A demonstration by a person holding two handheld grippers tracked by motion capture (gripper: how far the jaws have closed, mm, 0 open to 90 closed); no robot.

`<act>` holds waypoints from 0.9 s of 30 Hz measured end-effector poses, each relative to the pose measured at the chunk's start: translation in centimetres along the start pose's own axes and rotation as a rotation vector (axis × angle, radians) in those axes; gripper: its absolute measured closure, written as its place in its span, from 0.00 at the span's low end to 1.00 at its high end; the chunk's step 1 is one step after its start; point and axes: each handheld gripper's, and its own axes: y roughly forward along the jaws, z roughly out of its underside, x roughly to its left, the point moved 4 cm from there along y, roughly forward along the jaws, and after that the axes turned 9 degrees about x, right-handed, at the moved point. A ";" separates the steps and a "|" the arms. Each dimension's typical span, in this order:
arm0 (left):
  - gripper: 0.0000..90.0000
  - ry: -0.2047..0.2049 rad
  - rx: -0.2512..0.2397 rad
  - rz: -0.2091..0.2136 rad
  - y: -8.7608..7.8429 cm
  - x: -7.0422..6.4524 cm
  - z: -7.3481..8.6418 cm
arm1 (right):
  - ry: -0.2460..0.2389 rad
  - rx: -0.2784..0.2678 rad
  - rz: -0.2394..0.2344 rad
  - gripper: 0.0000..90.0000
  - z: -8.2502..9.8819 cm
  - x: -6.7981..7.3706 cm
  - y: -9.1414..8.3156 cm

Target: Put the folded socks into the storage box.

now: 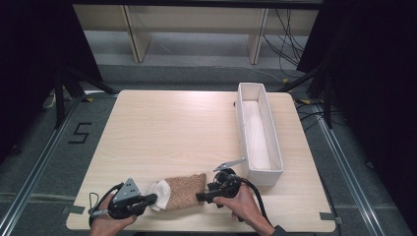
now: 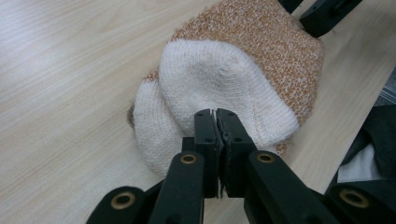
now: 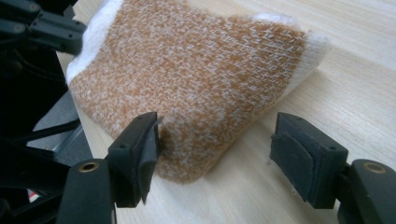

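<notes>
A folded knit sock (image 1: pixel 182 191), speckled orange-brown with white ends, lies flat near the table's front edge. My left gripper (image 1: pixel 153 198) comes in from the left and is shut on the sock's white end (image 2: pixel 224 79), with a sliver of white fabric pinched between its pads (image 2: pixel 215 114). My right gripper (image 1: pixel 200 196) stands open at the opposite, orange end. In the right gripper view the sock's corner (image 3: pixel 187 79) lies between the spread jaws (image 3: pixel 219 133). One pad (image 3: pixel 148 140) rests against the fabric's edge and the other pad (image 3: pixel 294 149) stands well apart on the bare wood.
A long white open tray (image 1: pixel 275 167) stands empty along the table's right side, close behind my right hand. The light wooden table (image 1: pixel 172 128) stretches bare behind the sock. The table's front edge runs just below both hands.
</notes>
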 end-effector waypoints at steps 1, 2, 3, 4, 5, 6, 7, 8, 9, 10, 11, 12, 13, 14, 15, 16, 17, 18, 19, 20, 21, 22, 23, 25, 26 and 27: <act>0.96 0.014 0.017 -0.002 -0.1 0.1 0.1 | -0.012 -0.009 -0.003 0.36 -0.1 -0.2 0.1; 0.96 0.008 0.011 -0.002 -0.1 0.1 0.1 | -0.003 -0.014 -0.017 0.36 -0.3 -0.3 0.3; 0.96 0.007 0.012 0.001 -0.1 0.1 0.2 | 0.006 -0.008 -0.048 0.36 -0.5 -0.3 0.4; 0.96 0.006 0.012 0.005 -0.1 0.1 0.2 | 0.012 -0.014 -0.042 0.35 -0.7 -0.5 0.6; 0.96 0.004 0.011 0.002 -0.1 0.1 0.3 | 0.023 -0.011 -0.041 0.34 -0.9 -0.6 0.8; 0.96 -0.010 -0.007 0.012 0.0 -0.1 0.3 | 0.028 -0.010 -0.037 0.34 -1.1 -0.6 1.0; 0.96 0.004 0.007 0.014 -0.1 -0.1 0.4 | 0.042 -0.004 -0.047 0.34 -1.2 -0.5 1.1; 0.96 0.004 0.018 0.014 -0.2 -0.2 0.4 | 0.029 -0.008 -0.049 0.33 -1.4 -0.6 1.3; 0.96 -0.016 0.000 0.020 -0.1 -0.3 0.4 | 0.020 -0.013 -0.050 0.33 -1.5 -0.7 1.4; 0.96 -0.021 -0.009 0.028 0.0 -0.4 0.4 | 0.023 -0.010 -0.057 0.33 -1.6 -0.7 1.5; 0.96 -0.026 -0.012 0.031 0.0 -0.4 0.4 | 0.041 -0.009 -0.060 0.33 -1.6 -0.7 1.6; 0.96 -0.029 -0.014 0.031 0.0 -0.4 0.5 | 0.037 -0.011 -0.056 0.33 -1.7 -0.8 1.7; 0.96 -0.025 -0.013 0.030 0.0 -0.5 0.5 | 0.068 -0.003 -0.083 0.33 -1.8 -0.7 1.8; 0.96 -0.028 -0.008 0.023 0.0 -0.6 0.5 | 0.044 -0.008 -0.084 0.33 -1.9 -1.0 2.0; 0.96 -0.023 -0.008 0.026 0.0 -0.6 0.5 | 0.052 -0.012 -0.081 0.34 -2.0 -0.9 2.1; 0.96 -0.012 -0.003 0.027 0.0 -0.7 0.5 | 0.066 -0.010 -0.094 0.34 -2.1 -0.9 2.2; 0.96 -0.011 0.003 0.033 0.0 -0.8 0.5 | 0.063 -0.015 -0.094 0.34 -2.3 -1.0 2.3; 0.96 -0.020 -0.004 0.039 0.1 -0.9 0.5 | 0.053 -0.025 -0.093 0.34 -2.4 -1.1 2.4; 0.96 -0.037 -0.016 0.044 0.3 -1.0 0.5 | 0.060 -0.024 -0.100 0.34 -2.6 -1.1 2.6; 0.96 -0.038 -0.016 0.045 0.3 -1.1 0.5 | 0.059 -0.029 -0.109 0.35 -2.8 -1.2 2.7; 0.96 -0.030 -0.006 0.042 0.3 -1.0 0.5 | 0.063 -0.030 -0.112 0.35 -3.0 -1.2 2.8; 0.96 -0.024 -0.011 0.044 0.4 -1.0 0.5 | 0.063 -0.034 -0.125 0.35 -3.1 -1.1 3.0; 0.96 -0.023 -0.006 0.045 0.3 -1.0 0.5 | 0.080 -0.030 -0.138 0.35 -3.2 -0.9 3.2; 0.96 -0.036 -0.021 0.052 0.4 -1.1 0.5 | 0.036 -0.037 -0.117 0.35 -3.5 -0.9 3.5; 0.96 -0.029 -0.014 0.051 0.4 -1.1 0.5 | 0.027 -0.040 -0.125 0.36 -3.6 -0.8 3.6; 0.96 -0.029 -0.009 0.045 0.4 -1.1 0.5 | 0.025 -0.041 -0.124 0.37 -3.7 -0.7 3.6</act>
